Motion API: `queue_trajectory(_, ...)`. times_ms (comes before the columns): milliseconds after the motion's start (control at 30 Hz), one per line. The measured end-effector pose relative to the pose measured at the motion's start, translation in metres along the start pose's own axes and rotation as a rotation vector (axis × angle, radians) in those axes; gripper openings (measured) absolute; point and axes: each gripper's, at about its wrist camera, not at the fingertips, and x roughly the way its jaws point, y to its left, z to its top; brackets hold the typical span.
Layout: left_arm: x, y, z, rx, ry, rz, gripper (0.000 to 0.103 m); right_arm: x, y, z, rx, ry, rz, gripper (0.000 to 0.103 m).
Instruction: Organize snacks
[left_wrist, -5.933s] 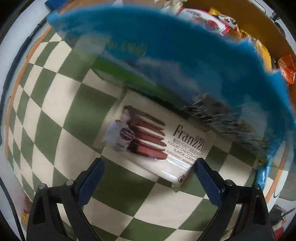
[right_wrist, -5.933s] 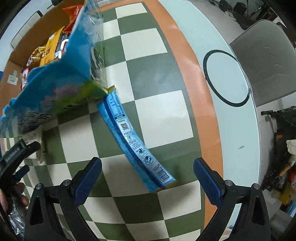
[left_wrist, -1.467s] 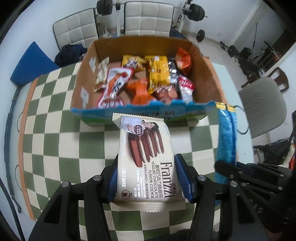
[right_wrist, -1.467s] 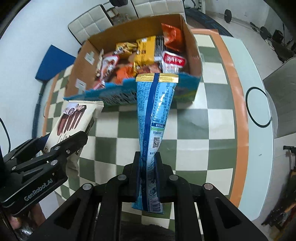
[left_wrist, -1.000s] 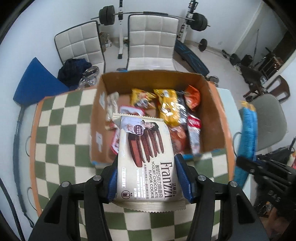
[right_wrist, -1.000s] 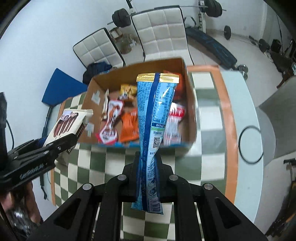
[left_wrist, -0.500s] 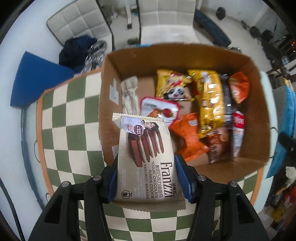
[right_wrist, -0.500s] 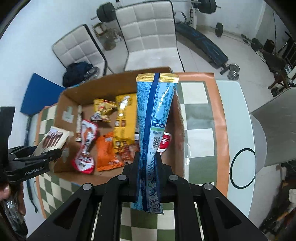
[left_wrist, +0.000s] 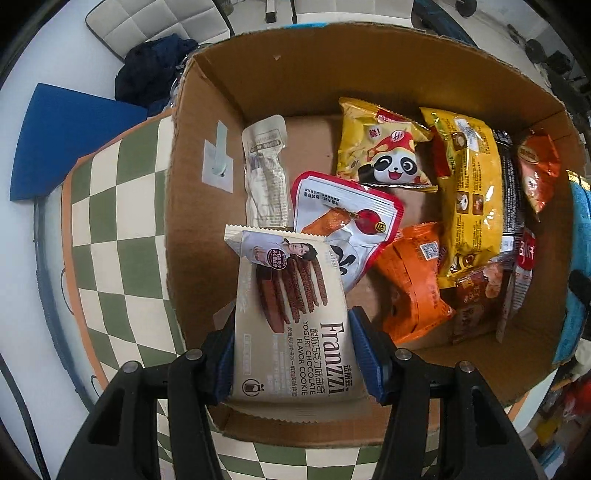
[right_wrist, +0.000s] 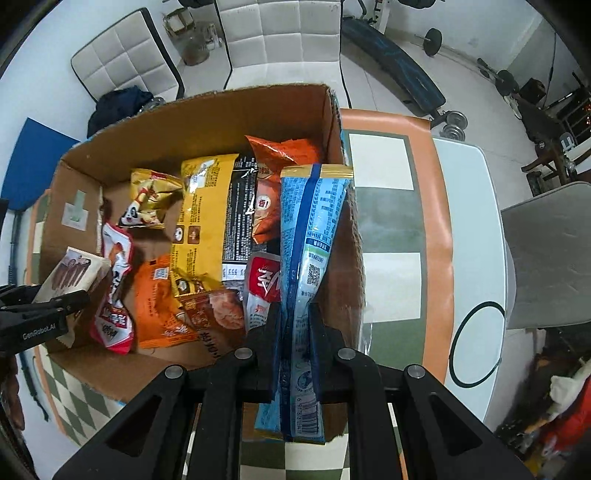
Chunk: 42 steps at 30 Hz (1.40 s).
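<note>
Left claw (left_wrist: 291, 354) squeezing cookie pack (left_wrist: 288, 314) over box (left_wrist: 258, 66) left corner; right claw (right_wrist: 293, 328) pinching blue bag (right_wrist: 308, 236) by right wall, ready to drop in.

Right hand-held gripper (right_wrist: 293, 325) sits at the bottom middle of the frame, jaws pinched tight on a long blue snack packet (right_wrist: 308, 254) that stands up toward the center, gold seal on top. Behind it is an open cardboard box (right_wrist: 207, 107) full of snacks: a yellow bag (right_wrist: 201, 218), an orange pack (right_wrist: 157, 306), a red-and-white pouch (right_wrist: 114, 295). At the left edge, the left hand-held gripper (right_wrist: 48, 310) holds a beige cookie pack (right_wrist: 70, 277). The checkered table (right_wrist: 384, 221) runs up the right side.
</note>
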Motion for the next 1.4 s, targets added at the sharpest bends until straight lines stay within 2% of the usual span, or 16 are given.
queue_trajectory(333, 0.016, 0.002, -0.001, -0.031, 0.023, -0.014, 0.053, 0.015, 0.011, 0.001, -0.025, -0.003, -0.046, 0.015)
queue_trajectory(700, 0.019, 0.012, -0.004, -0.054, 0.023, -0.040, 0.053, 0.021, 0.005, 0.002, 0.006, 0.006, -0.040, 0.017)
queue_trajectory(800, 0.015, 0.012, -0.003, -0.065, 0.022, -0.056, 0.053, 0.023, 0.004, 0.003, 0.011, 0.022, -0.039, 0.025)
queue_trajectory(867, 0.013, 0.012, -0.002, -0.073, 0.021, -0.074, 0.053, 0.023, 0.005, 0.004, 0.014, 0.029, -0.035, 0.047)
queue_trajectory(1000, 0.005, 0.011, -0.003, -0.083, 0.004, -0.100, 0.057, 0.018, 0.009, 0.003, 0.015, 0.024, -0.014, 0.057)
queue_trajectory(1067, 0.000, 0.008, -0.004, -0.079, -0.009, -0.105, 0.057, 0.015, 0.011, 0.002, 0.015, 0.022, -0.015, 0.068)
queue_trajectory(1100, -0.003, 0.006, -0.004, -0.076, -0.016, -0.109, 0.057, 0.013, 0.013, 0.001, 0.015, 0.021, -0.013, 0.071)
queue_trajectory(1133, -0.006, 0.005, -0.005, -0.074, -0.024, -0.115, 0.059, 0.012, 0.014, 0.001, 0.014, 0.021, -0.010, 0.073)
queue_trajectory(1233, -0.018, -0.004, -0.007, -0.059, -0.060, -0.113, 0.077, 0.006, 0.017, -0.002, 0.013, 0.023, 0.009, 0.090)
queue_trajectory(1267, -0.022, -0.005, -0.008, -0.056, -0.077, -0.110, 0.078, 0.005, 0.017, -0.003, 0.014, 0.024, 0.015, 0.093)
queue_trajectory(1333, -0.026, -0.006, -0.010, -0.053, -0.092, -0.111, 0.079, 0.001, 0.019, -0.007, 0.019, 0.020, 0.028, 0.096)
queue_trajectory(1400, -0.033, -0.008, -0.013, -0.048, -0.122, -0.104, 0.090, -0.002, 0.019, -0.009, 0.023, 0.012, 0.038, 0.100)
